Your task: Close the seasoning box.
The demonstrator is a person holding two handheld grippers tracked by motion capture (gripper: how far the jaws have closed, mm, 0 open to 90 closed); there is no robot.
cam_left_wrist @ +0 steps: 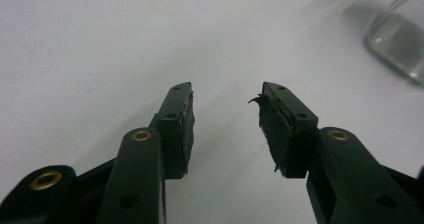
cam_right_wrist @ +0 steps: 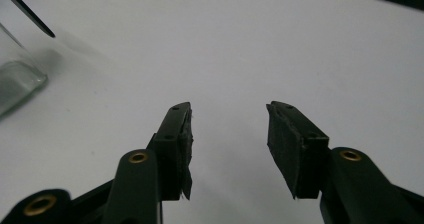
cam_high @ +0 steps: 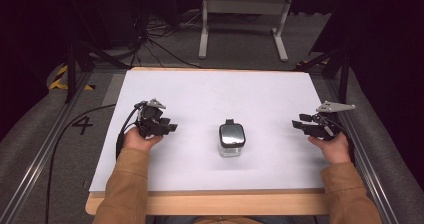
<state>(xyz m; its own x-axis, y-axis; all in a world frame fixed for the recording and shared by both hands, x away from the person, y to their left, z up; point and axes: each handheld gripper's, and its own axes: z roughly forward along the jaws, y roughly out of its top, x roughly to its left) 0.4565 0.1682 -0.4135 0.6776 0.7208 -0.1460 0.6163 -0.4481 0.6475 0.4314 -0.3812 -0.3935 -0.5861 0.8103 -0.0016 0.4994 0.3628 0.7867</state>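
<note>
Glass jar (cam_high: 232, 141) stands upright near the middle of the white table (cam_high: 210, 94), squat and square-shouldered, clear-walled, capped with a glossy black lid that has a small tab at its far edge. My left gripper (cam_high: 169, 127) sits well to its left, my right gripper (cam_high: 298, 124) well to its right, both pointing inward at it. Each has its jaws apart with nothing between them. The rubbery black pads (cam_left_wrist: 272, 126) look frayed at their edges; brass rivets (cam_right_wrist: 138, 157) dot the matte arms.
</note>
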